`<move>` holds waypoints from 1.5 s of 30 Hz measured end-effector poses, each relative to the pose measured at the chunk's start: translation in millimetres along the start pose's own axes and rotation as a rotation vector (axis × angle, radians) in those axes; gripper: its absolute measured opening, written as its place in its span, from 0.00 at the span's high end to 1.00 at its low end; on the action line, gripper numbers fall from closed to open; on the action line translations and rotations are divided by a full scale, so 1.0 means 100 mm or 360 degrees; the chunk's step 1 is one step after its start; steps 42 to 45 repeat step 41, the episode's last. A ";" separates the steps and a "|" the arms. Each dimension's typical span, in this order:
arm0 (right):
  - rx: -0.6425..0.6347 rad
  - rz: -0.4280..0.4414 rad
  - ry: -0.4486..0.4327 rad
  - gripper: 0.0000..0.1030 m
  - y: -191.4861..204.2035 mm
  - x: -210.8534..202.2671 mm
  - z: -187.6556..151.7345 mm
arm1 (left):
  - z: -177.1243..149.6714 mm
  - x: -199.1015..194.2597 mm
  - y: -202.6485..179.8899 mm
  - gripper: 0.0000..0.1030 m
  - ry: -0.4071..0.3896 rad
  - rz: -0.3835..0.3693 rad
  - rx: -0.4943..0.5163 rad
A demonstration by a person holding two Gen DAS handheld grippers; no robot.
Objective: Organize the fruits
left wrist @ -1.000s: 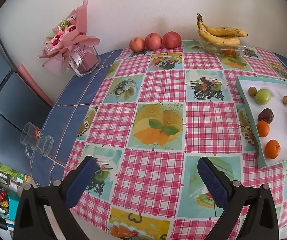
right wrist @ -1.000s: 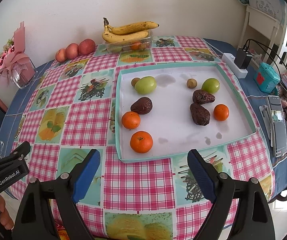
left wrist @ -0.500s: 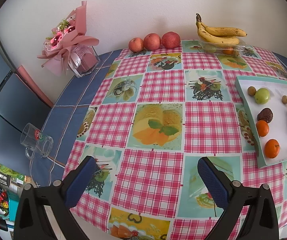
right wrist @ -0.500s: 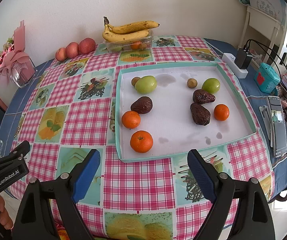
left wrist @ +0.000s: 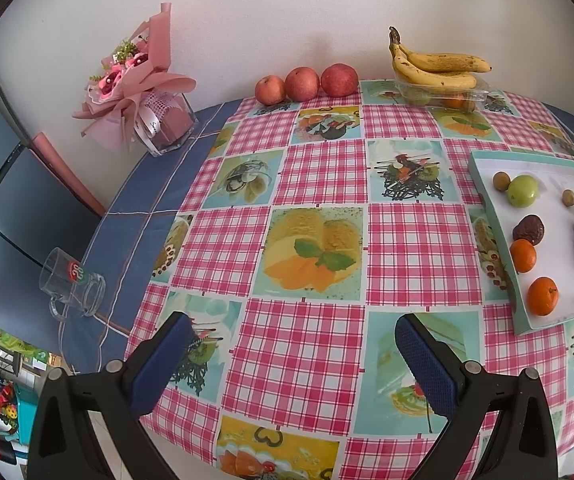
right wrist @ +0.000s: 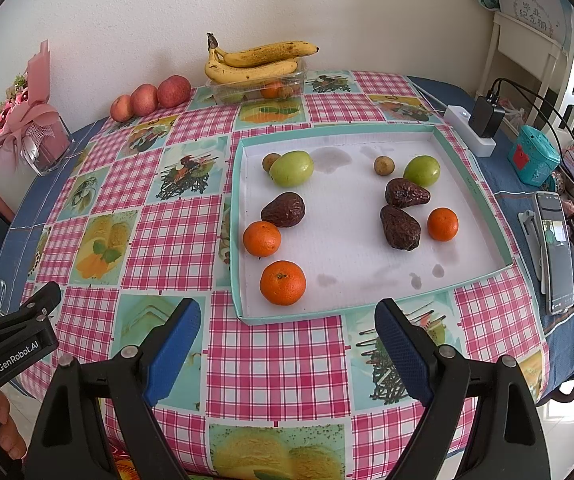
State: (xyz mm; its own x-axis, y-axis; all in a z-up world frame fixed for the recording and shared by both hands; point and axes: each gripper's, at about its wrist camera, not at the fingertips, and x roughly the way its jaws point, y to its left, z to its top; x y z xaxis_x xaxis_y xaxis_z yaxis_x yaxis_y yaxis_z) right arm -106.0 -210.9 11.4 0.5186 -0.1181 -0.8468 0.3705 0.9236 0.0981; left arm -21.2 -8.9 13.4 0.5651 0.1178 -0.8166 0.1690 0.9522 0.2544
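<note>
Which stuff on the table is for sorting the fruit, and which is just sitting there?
For the job:
- tray
- oranges
- green fruits
- dark wrinkly fruits
- small brown fruits
- bananas
- apples

Just lying about:
- bouquet
- glass mug
- phone
- charger

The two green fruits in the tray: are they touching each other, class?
Apart. The right wrist view shows one green fruit at the tray's left and the other green fruit at its right, bare white floor between.
</note>
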 end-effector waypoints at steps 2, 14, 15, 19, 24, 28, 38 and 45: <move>0.0001 0.0000 -0.0001 0.13 0.00 0.00 0.00 | 0.00 0.00 0.00 0.00 0.0003 -0.0004 0.0000; 0.0000 0.0000 0.0000 0.13 0.00 0.00 0.00 | 0.00 0.01 0.00 0.00 0.0010 -0.0021 0.0005; 0.0001 -0.0001 0.0001 0.13 0.00 0.00 0.00 | 0.00 0.01 0.00 0.00 0.0013 -0.0030 0.0007; -0.0001 0.0000 0.0000 0.13 0.00 0.00 0.00 | 0.00 0.02 -0.02 0.00 0.0017 -0.0037 0.0010; 0.0000 0.0000 0.0001 0.13 0.00 0.00 0.00 | 0.00 0.02 -0.02 0.00 0.0022 -0.0035 0.0008; 0.0000 -0.0001 0.0003 0.13 0.00 0.00 0.00 | -0.01 0.04 -0.03 0.00 0.0034 -0.0043 0.0009; -0.0001 -0.0001 0.0003 0.13 0.00 0.00 0.00 | 0.00 0.04 -0.02 0.00 0.0036 -0.0040 0.0015; -0.0001 0.0000 0.0003 0.13 -0.01 0.00 -0.01 | 0.01 0.05 -0.02 0.00 0.0044 -0.0045 0.0009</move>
